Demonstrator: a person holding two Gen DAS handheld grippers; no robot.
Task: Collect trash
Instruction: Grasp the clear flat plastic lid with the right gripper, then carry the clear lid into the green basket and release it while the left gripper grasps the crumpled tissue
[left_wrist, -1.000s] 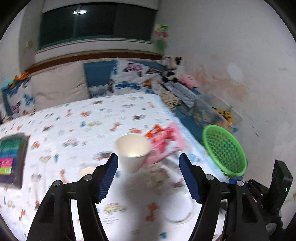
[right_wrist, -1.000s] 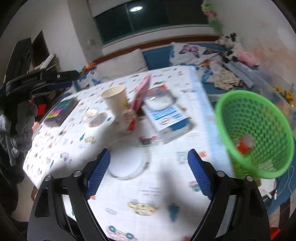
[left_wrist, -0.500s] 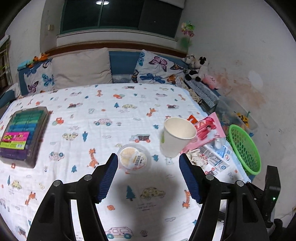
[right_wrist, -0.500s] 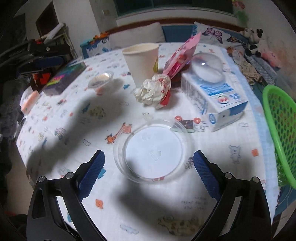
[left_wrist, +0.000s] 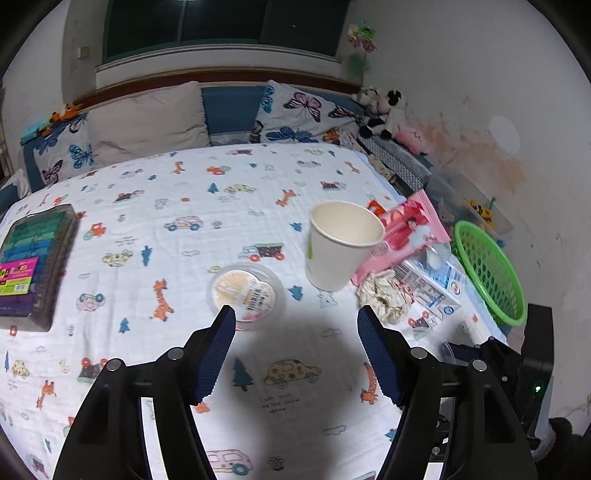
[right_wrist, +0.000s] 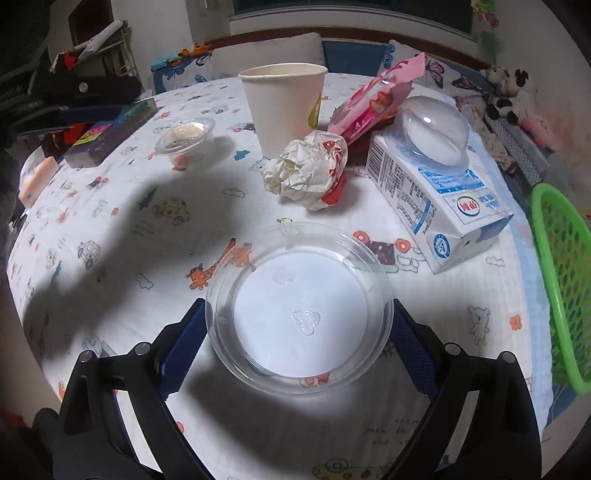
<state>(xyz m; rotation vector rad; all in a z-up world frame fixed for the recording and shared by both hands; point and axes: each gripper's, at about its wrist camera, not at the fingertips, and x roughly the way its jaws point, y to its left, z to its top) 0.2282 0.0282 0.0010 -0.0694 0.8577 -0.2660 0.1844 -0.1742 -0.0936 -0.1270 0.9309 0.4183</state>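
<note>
Trash lies on a table with a cartoon-print cloth. In the right wrist view a clear plastic lid lies flat between the fingers of my open right gripper, which straddle its rim. Beyond it are a crumpled paper ball, a white paper cup, a pink wrapper, a milk carton with a clear dome lid on top, and a small sealed pudding cup. My left gripper is open above the cloth, just short of the pudding cup and paper cup.
A green mesh basket hangs off the table's right edge and also shows in the left wrist view. A dark box of coloured items lies at the left. Pillows and soft toys line the back.
My right gripper has moved forward and down, so its fingers now flank the clear lid. My left gripper has shifted slightly closer to the pudding cup and paper cup.
</note>
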